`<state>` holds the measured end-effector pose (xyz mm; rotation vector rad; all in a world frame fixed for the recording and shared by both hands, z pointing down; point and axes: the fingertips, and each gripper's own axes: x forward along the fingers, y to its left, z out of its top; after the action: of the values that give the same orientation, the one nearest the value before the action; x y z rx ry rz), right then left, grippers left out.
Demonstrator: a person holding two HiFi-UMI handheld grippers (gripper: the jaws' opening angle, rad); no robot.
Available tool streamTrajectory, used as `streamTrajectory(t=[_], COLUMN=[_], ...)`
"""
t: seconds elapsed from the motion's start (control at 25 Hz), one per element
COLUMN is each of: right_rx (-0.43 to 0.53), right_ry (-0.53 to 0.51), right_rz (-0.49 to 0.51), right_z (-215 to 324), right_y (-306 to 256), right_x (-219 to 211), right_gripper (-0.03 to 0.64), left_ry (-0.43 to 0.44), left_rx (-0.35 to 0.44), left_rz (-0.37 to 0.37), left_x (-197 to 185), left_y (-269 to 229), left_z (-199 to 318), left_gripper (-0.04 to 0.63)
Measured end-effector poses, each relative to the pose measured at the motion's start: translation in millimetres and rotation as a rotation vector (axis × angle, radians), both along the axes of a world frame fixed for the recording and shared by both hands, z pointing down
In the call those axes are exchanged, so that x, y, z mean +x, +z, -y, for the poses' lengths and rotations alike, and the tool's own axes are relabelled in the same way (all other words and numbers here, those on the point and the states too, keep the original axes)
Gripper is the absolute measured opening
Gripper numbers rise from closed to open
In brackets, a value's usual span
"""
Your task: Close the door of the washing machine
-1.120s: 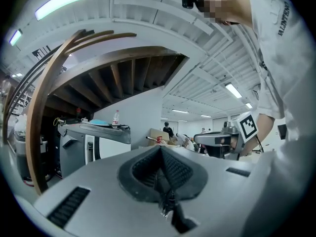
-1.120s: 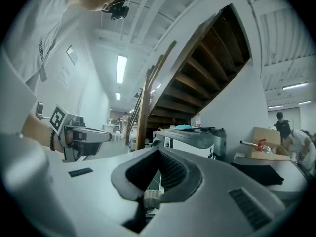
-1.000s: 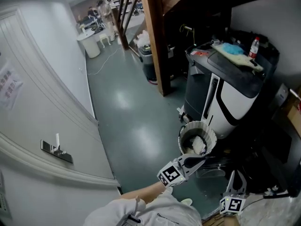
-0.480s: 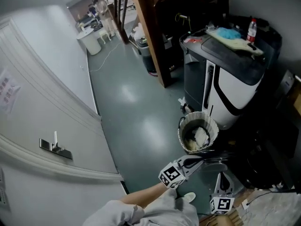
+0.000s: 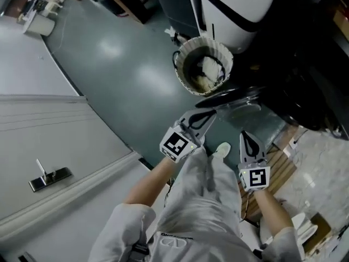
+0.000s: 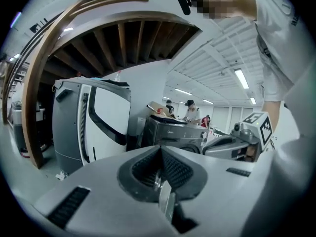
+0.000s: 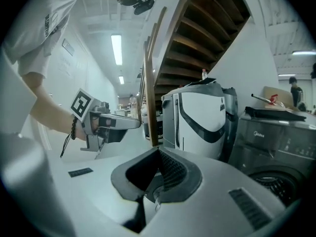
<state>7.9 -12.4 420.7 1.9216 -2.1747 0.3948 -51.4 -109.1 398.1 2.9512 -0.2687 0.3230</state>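
The washing machine (image 5: 305, 86) stands dark at the right of the head view. What appears to be its door (image 5: 240, 100), a curved dark rim with a clear pane, stands out from it over the green floor (image 5: 125, 64), open and just ahead of both grippers. The left gripper (image 5: 208, 113) points at the near end of that rim; the two look very close in the head view, though whether they touch cannot be told there. The right gripper (image 5: 244, 139) sits a little further back, below the pane and apart from it. In the left gripper view the jaws (image 6: 160, 151) are pressed together with nothing between the ribbed pads, and the grey machine (image 6: 170, 132) lies ahead and slightly right. In the right gripper view the jaws (image 7: 158, 153) are likewise clenched and empty, with the machine (image 7: 276, 137) off to the right and its round front opening low in the corner. A white-rimmed basket (image 5: 178, 64) sits on the floor beyond the door, beside a white-and-black appliance (image 5: 234, 4).
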Motion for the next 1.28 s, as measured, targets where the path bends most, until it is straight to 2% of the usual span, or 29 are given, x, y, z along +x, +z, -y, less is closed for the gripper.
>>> streamTrajectory(t=[0.2,0.44,0.6,0.84,1.0,1.2,1.28], right_rx=[-0.029,-0.072,-0.084,-0.101,-0.115,-0.125,-0.128], right_ry=[0.017,0.022,0.003,-0.024,-0.041,-0.040,-0.045], right_rz=[0.009,0.055,0.053,0.074,0.072,0.076,0.070], right_z=[15,35,49,60,69,78,80], right_y=[43,91,120,153,175,198,206], right_x=[6,4,-7,-27,-34,-37,-38], right_gripper=[0.011,0.011,0.011,0.011,0.011,0.011,0.011], left_ry=[0.011,0.035,0.022,0.044,0.122,0.264,0.328], left_rx=[-0.011,0.030,0.009,-0.009,0.003,0.066,0.060], left_rz=[0.086,0.188,0.217,0.251,0.260,0.286,0.301], left_x=[8,6,-8,-20,-18,-10,-8], left_y=[61,122,156,197,221,243,255], left_z=[13,31,46,53,52,45,40], left_gripper=[-0.002,0.000,0.000,0.050,0.098,0.139,0.147])
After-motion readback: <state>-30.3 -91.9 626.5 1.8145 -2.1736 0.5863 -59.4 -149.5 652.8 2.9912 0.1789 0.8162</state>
